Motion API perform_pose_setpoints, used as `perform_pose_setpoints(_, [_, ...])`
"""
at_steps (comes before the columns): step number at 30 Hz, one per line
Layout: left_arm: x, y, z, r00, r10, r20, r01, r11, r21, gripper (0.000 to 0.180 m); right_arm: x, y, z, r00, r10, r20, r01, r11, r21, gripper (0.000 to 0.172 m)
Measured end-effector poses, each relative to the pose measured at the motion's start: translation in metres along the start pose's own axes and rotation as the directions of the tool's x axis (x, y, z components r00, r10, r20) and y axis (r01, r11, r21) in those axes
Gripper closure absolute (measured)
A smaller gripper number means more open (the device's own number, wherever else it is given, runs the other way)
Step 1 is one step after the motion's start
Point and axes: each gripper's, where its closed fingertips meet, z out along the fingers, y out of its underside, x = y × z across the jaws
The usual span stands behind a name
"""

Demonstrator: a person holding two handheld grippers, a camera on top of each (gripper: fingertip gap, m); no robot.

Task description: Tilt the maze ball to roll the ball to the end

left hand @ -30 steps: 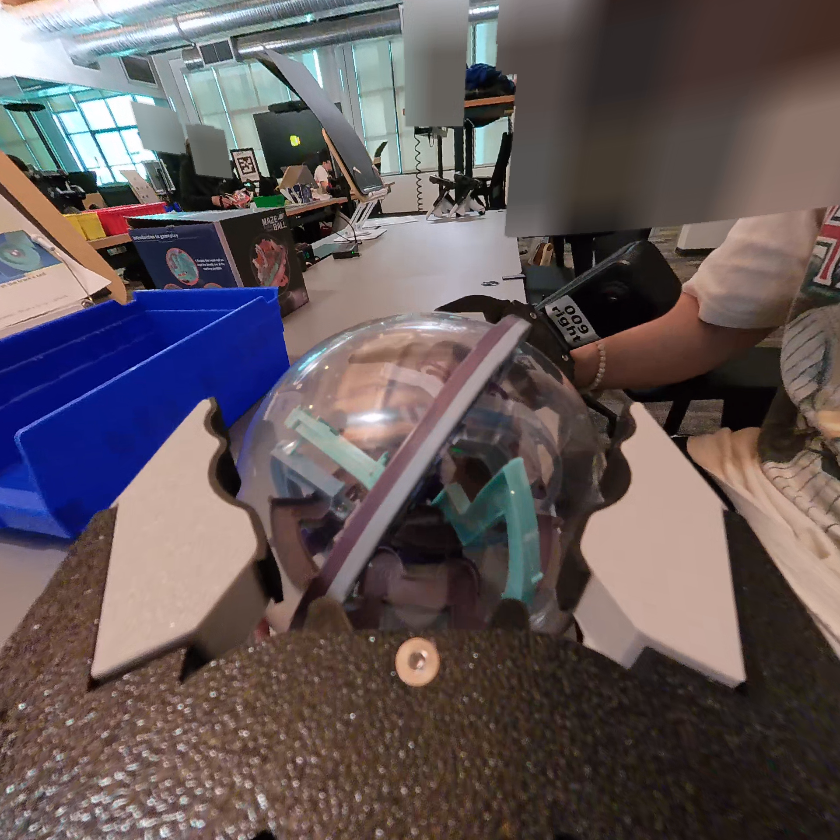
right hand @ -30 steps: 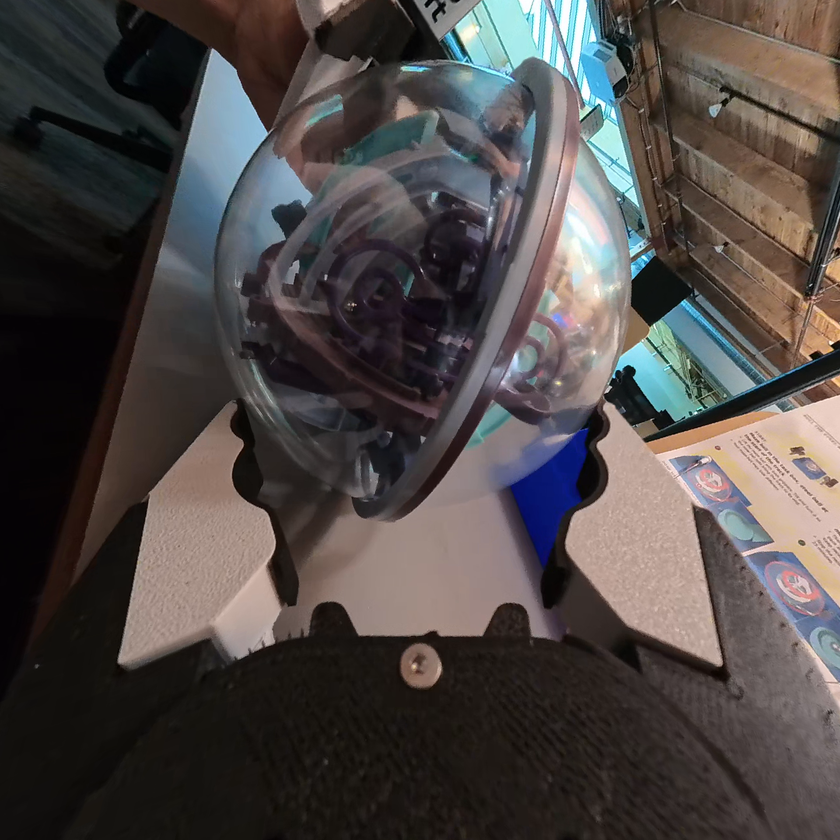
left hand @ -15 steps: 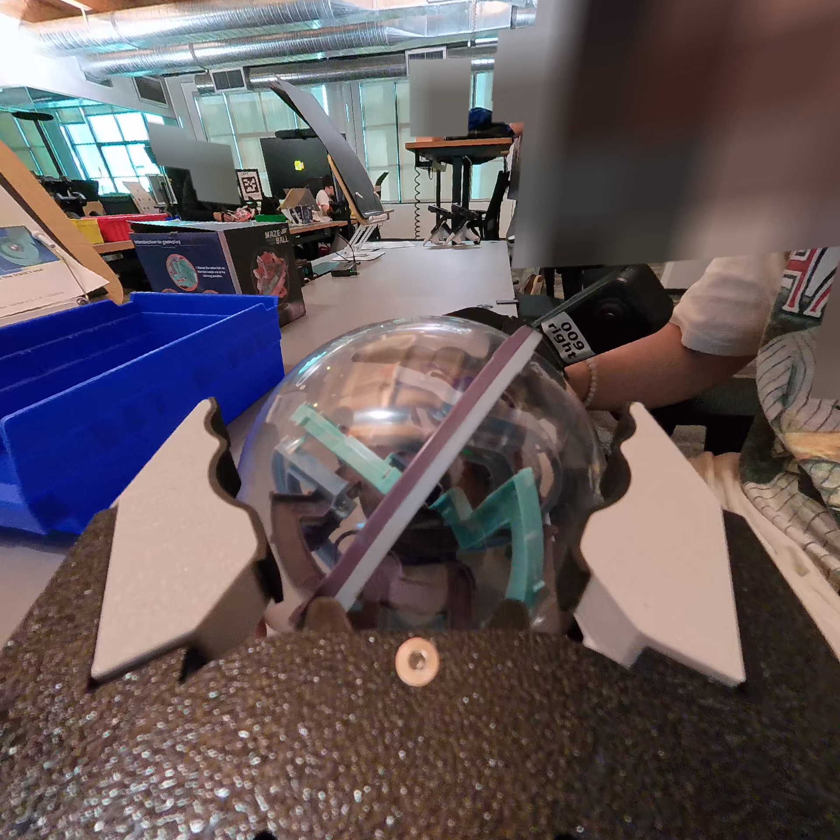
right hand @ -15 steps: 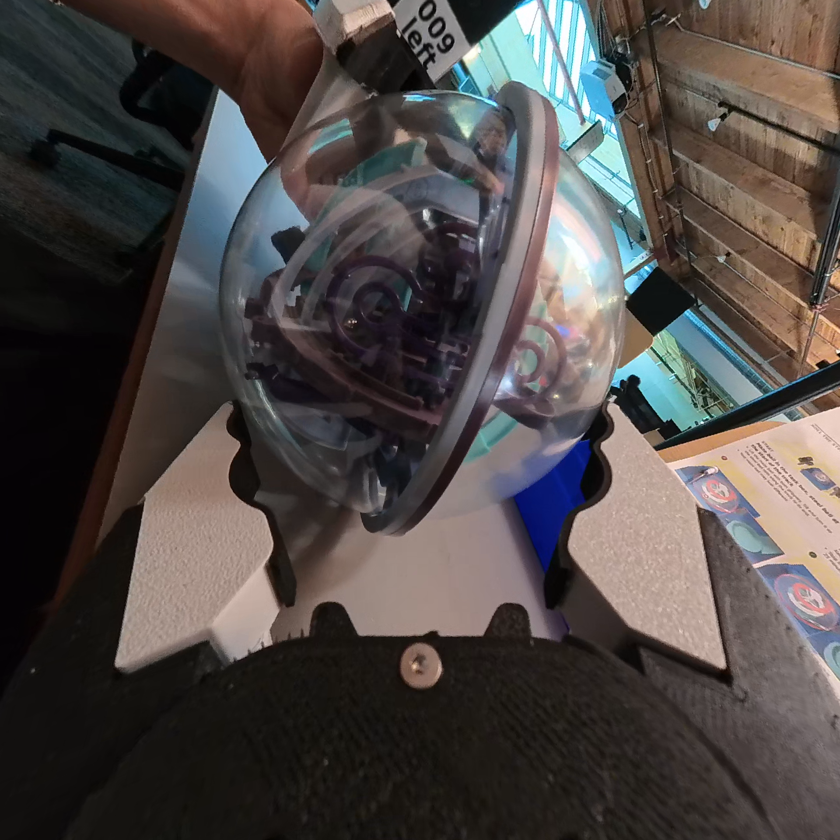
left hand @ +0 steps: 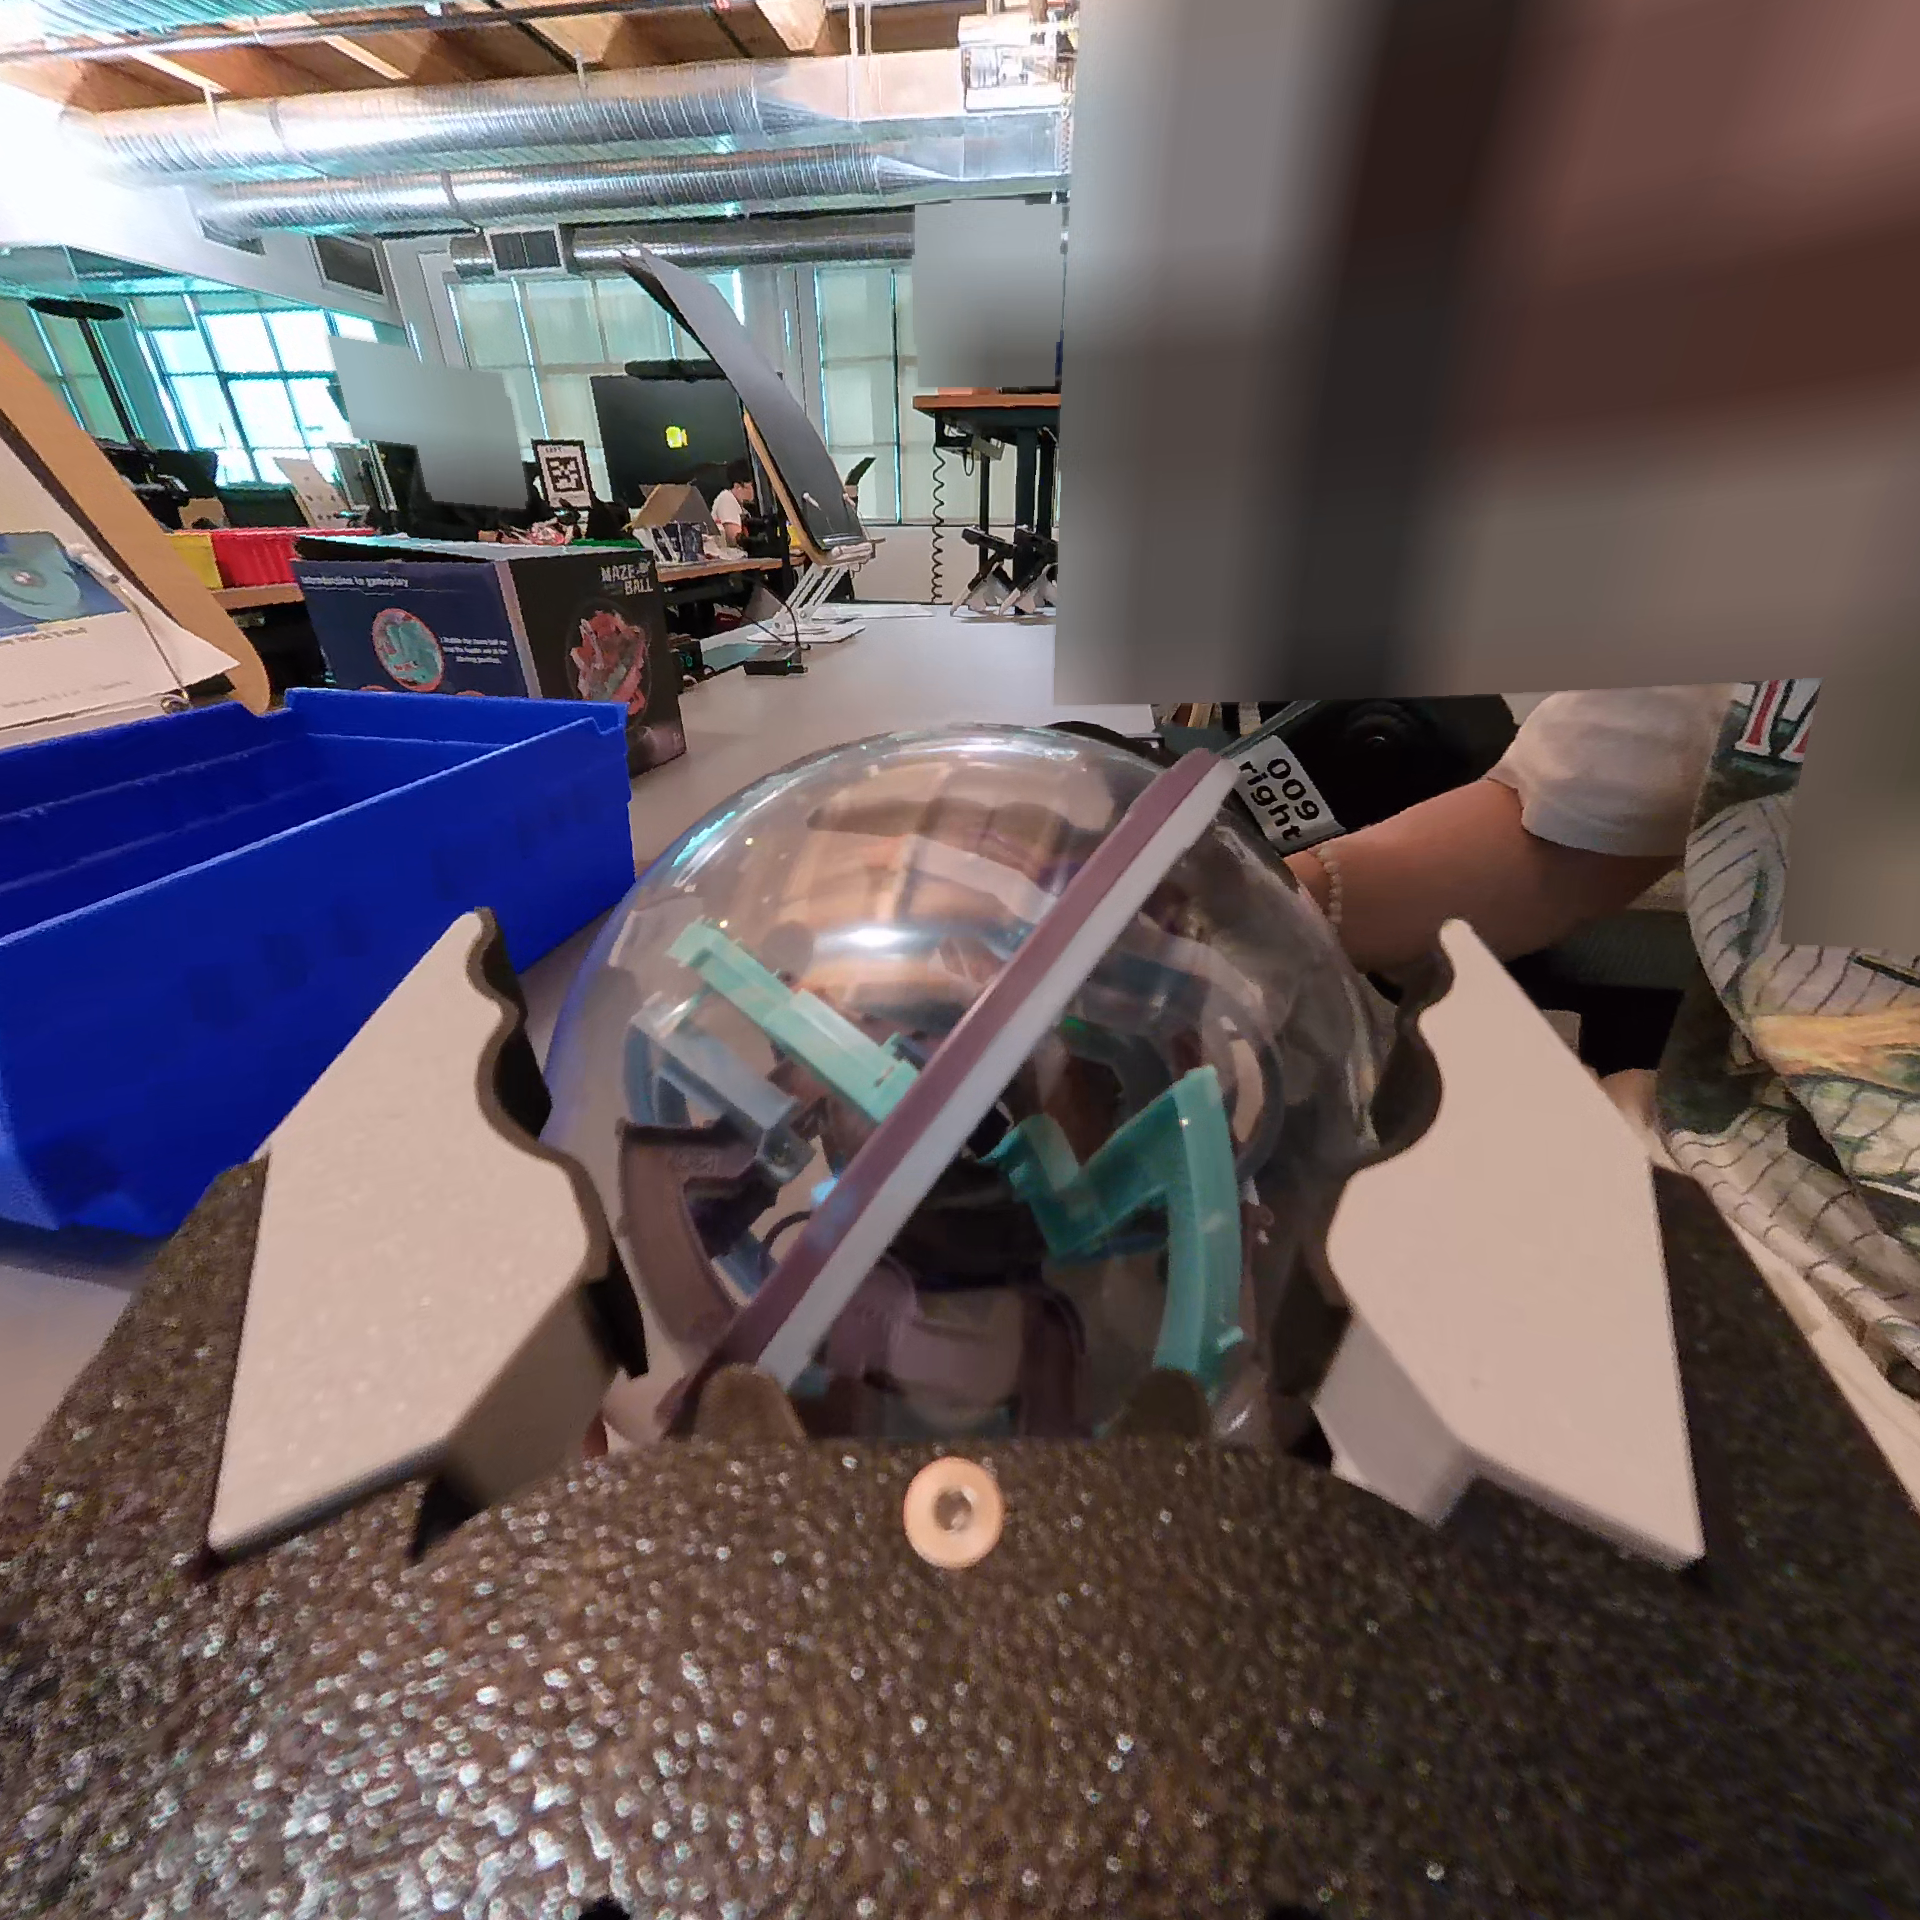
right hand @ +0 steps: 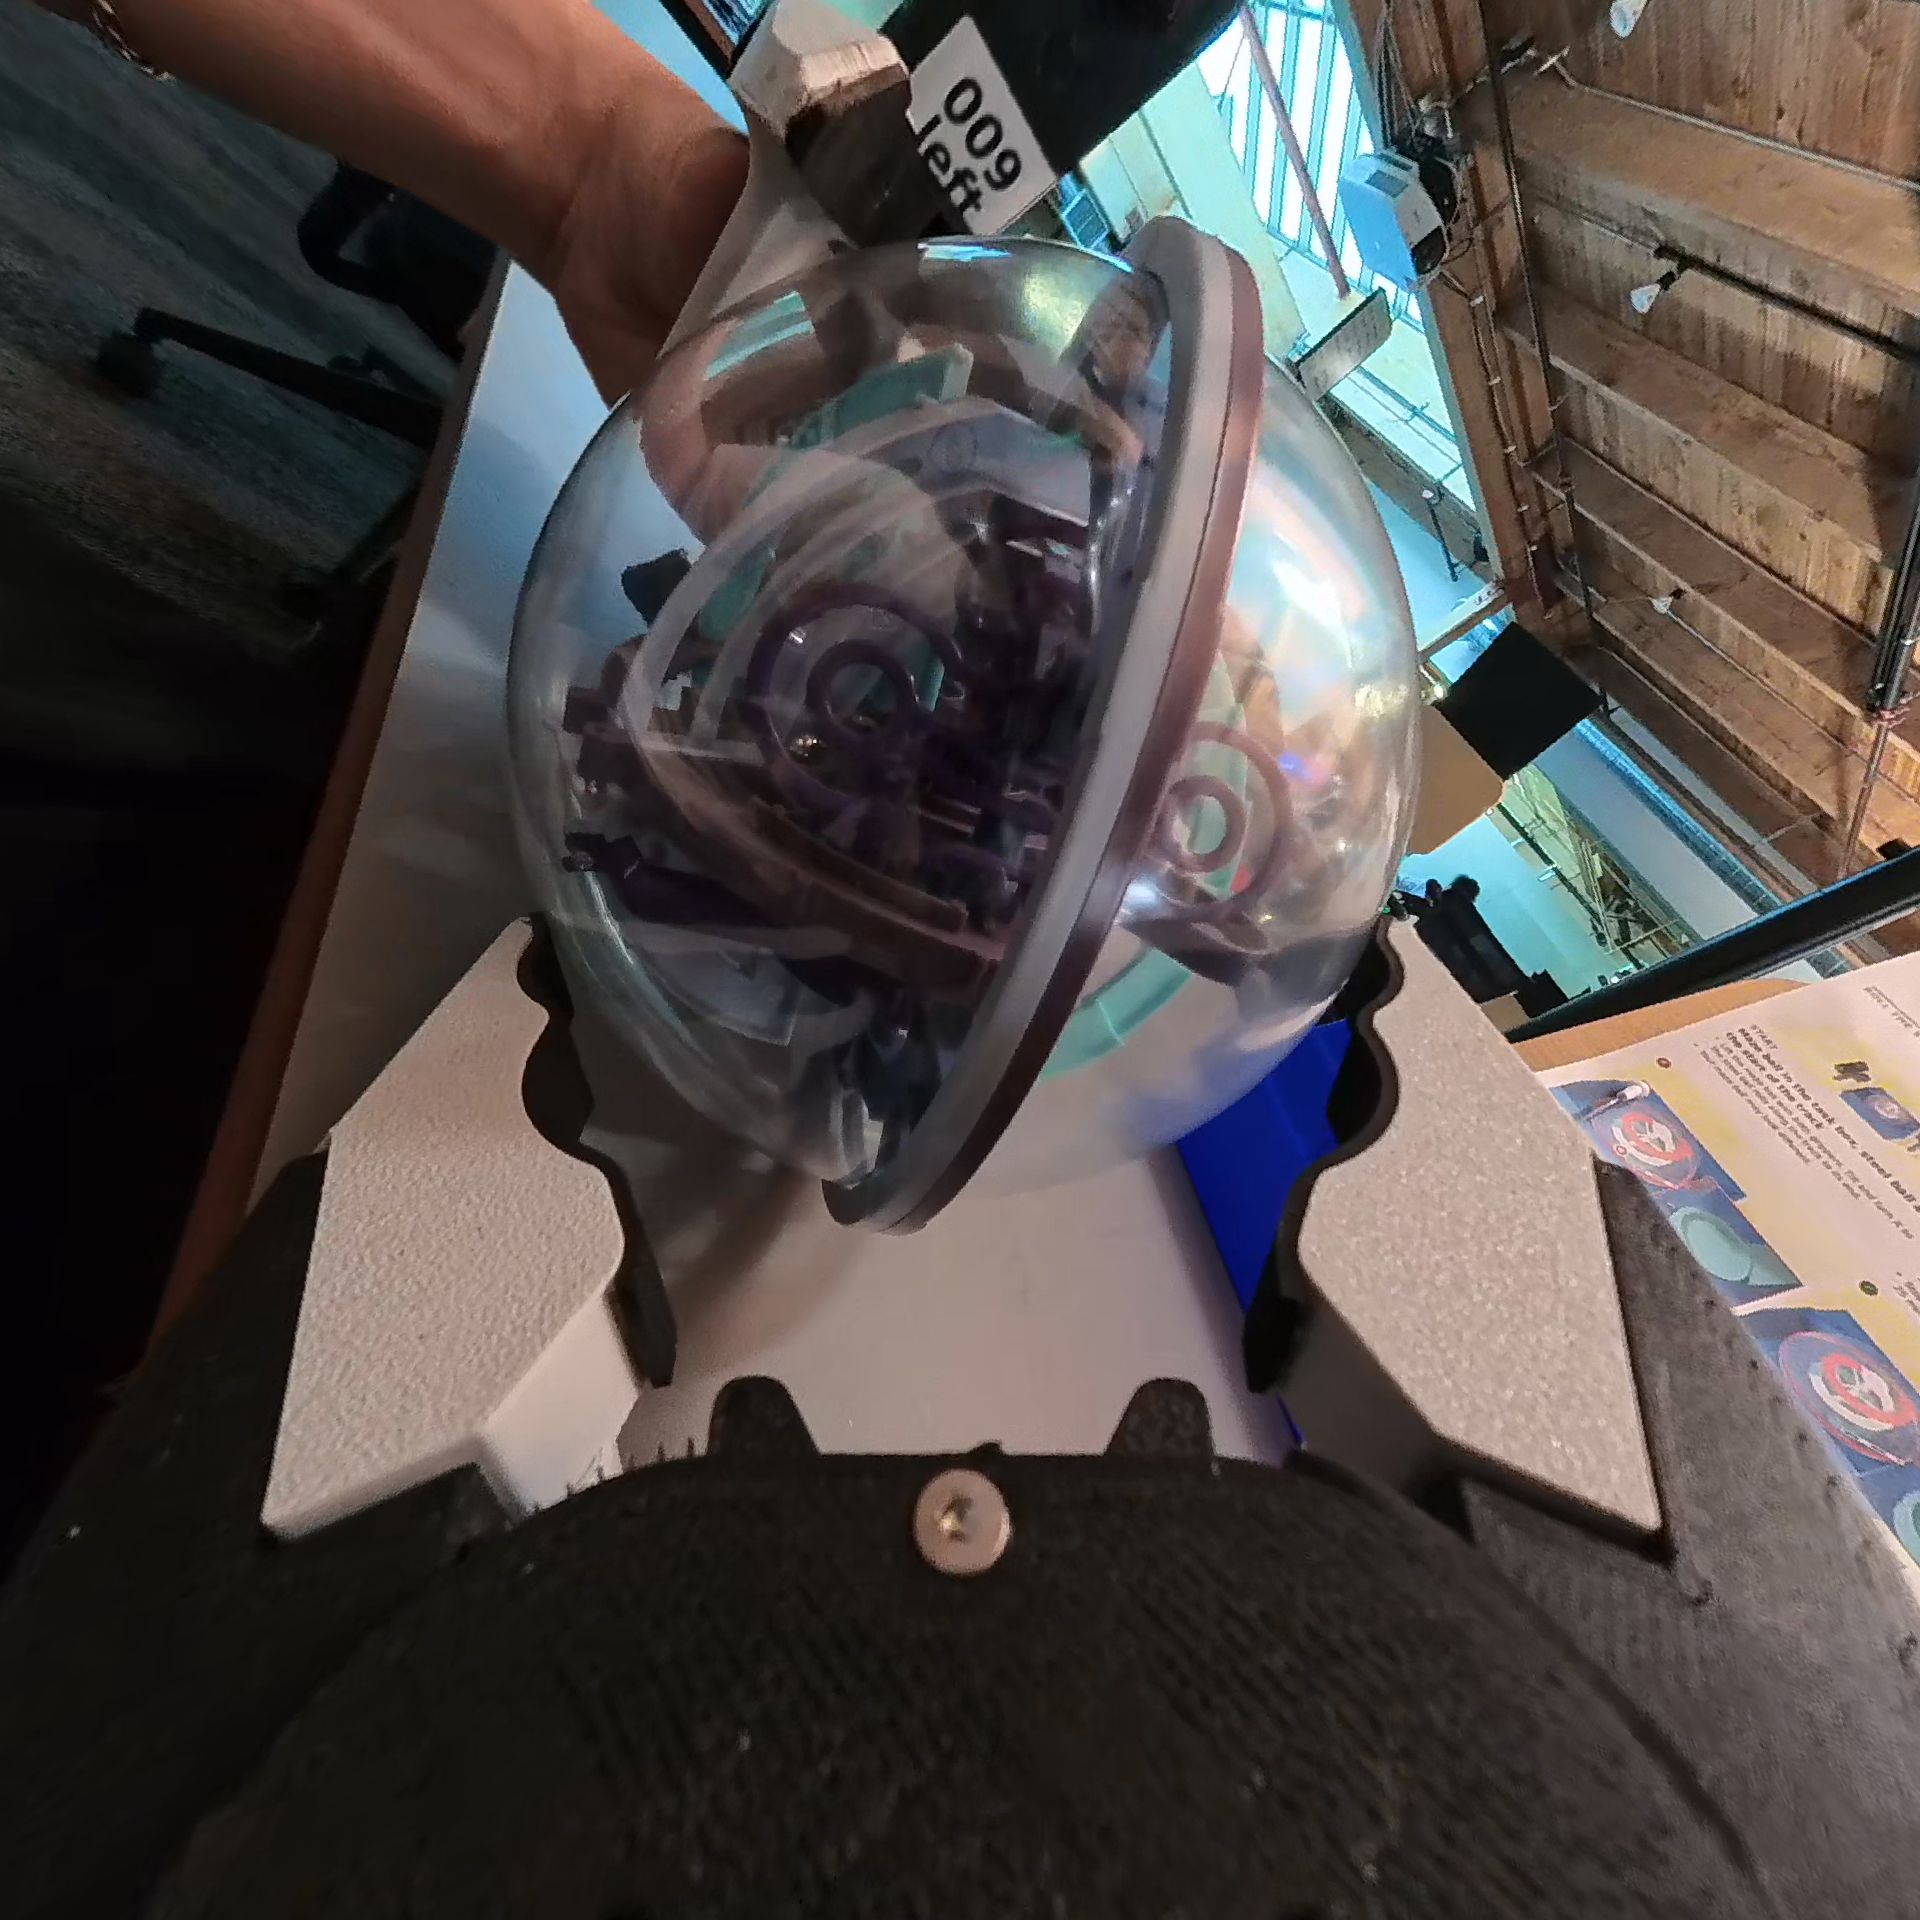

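Above the table (left hand: 935, 675), both grippers (left hand: 961, 997) (right hand: 961, 1049) clamp the maze ball (left hand: 935, 1039), its seam band (right hand: 1164, 727) tilted diagonally.

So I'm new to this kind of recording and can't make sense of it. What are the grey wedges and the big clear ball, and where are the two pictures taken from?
There is no robot here: a person holds a hand-held gripper in each hand, and each gripper carries a camera looking along its two grey fingers. One picture comes from the left gripper, the other from the right gripper, which is tipped sideways, so the room looks tilted. Both grippers are closed on one thing, the maze ball: a clear sphere with teal and purple tracks and a band around its middle. It fills the space between each pair of fingers. A tiny steel ball sits on a purple track inside. On the table behind are a blue bin and the toy's box.
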Motion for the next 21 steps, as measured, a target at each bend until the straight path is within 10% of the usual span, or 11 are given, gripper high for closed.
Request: perform_pose_setpoints(21, [0.0027, -0.0022, 0.0006, 0.999, 0.017, 0.032, -0.018, 1.0, 0.013, 0.023, -0.0013, -0.0009, -0.001, 1.0, 0.005, 0.017, -0.005, 1.0, 0.018, 0.027])
